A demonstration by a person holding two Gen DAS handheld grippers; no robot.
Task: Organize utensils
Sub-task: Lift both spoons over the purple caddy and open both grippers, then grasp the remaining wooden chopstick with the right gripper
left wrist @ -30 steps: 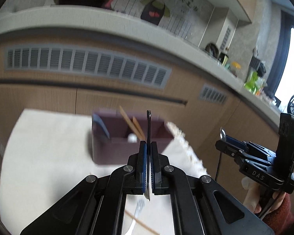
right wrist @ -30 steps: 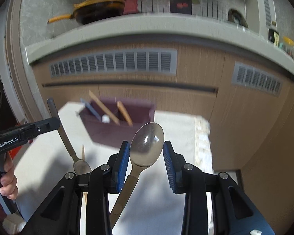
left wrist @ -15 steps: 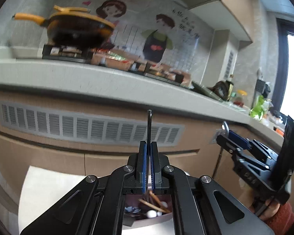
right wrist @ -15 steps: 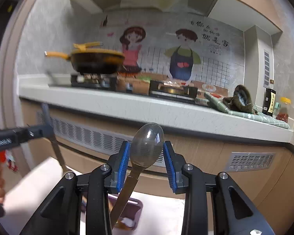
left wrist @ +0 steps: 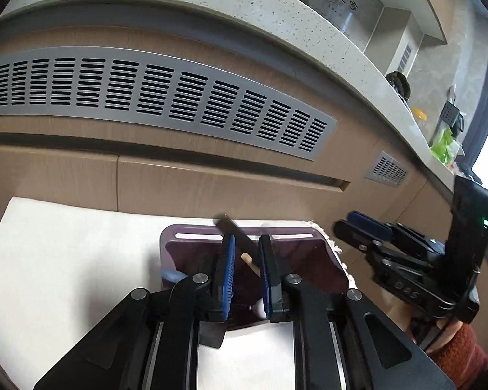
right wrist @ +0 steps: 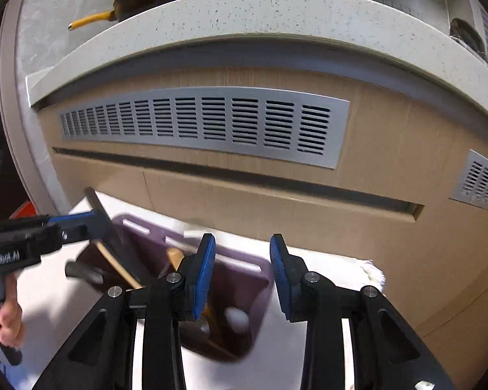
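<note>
Both sets of tongs hover over the purple utensil box point(left wrist: 312, 260) on the white desk point(left wrist: 65, 260), and this looks like the drop-off step. The left tongs point(left wrist: 245, 271) stand apart, blue pads open, with a dark flat handle point(left wrist: 236, 230) leaning up between them, touching neither pad as far as the view shows; beside it pokes a wooden stick end point(left wrist: 249, 261). The handle's lower end sits down inside the box, so I judge that utensil delivered.

From the right wrist view, the right tongs point(right wrist: 242, 273) are spread wide with nothing between the pads. Below them the box point(right wrist: 260, 279) holds wooden-handled pieces point(right wrist: 120, 268), a metal spoon bowl point(right wrist: 196, 330) and a small white thing point(right wrist: 237, 318) (too blurred to name).

Next move, as I read it: both tongs lift straight up, clear of the leaning handles so nothing gets knocked over, then go looking for any utensils left on the desk; none show in these views.
</note>
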